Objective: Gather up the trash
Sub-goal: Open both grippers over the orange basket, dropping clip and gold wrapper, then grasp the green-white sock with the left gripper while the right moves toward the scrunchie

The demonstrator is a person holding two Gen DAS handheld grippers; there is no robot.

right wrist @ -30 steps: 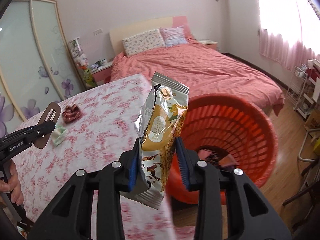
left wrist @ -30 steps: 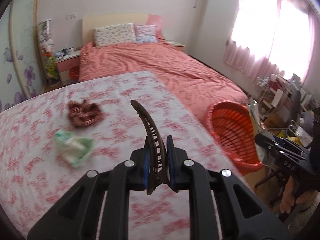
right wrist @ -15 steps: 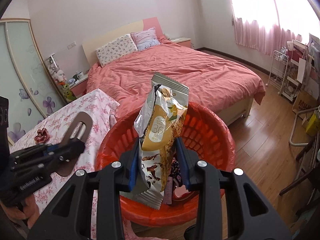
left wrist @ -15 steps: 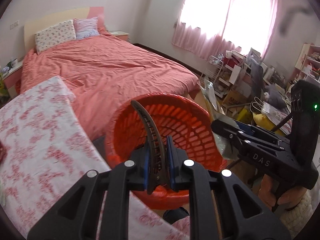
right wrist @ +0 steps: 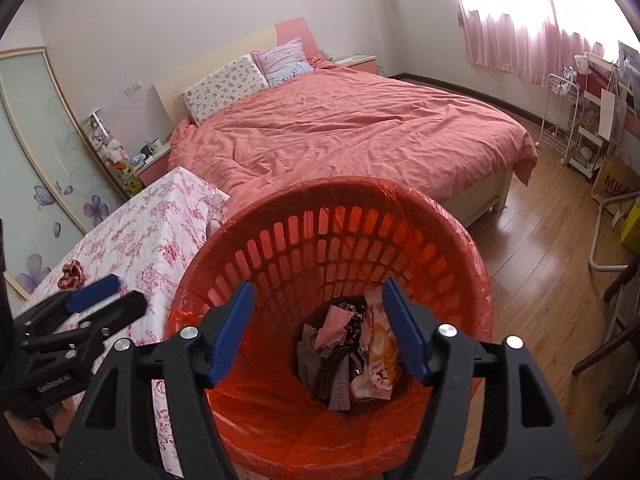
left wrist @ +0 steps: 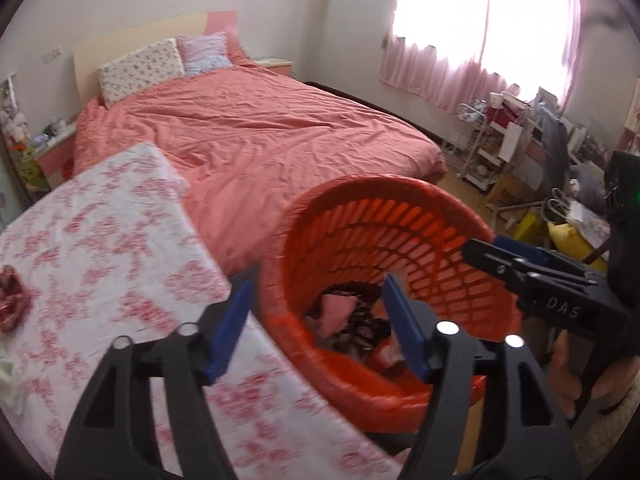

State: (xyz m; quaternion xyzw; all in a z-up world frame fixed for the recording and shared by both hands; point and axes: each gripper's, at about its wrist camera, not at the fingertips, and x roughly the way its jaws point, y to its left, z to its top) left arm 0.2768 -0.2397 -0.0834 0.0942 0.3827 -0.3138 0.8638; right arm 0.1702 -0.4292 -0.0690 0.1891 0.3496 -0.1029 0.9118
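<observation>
Trash remaining: dark red crumpled scrap [left wrist: 14, 305] on floral worktop [left wrist: 100, 248], far left of left tool [left wrist: 316, 328]; pale wad [left wrist: 6, 374] at left edge, nearer camera; red basket [right wrist: 460, 248] directly below both tools, wrappers [right wrist: 378, 350] heaped at bottom; left tool jaws just opened, spread, nothing between; right tool [right wrist: 316, 330] jaws just opened, spread, empty, over basket mouth; judgement: left tool nearer leftover scraps, next reach goes leftward across worktop; scrap roundish, no clear long axis.
</observation>
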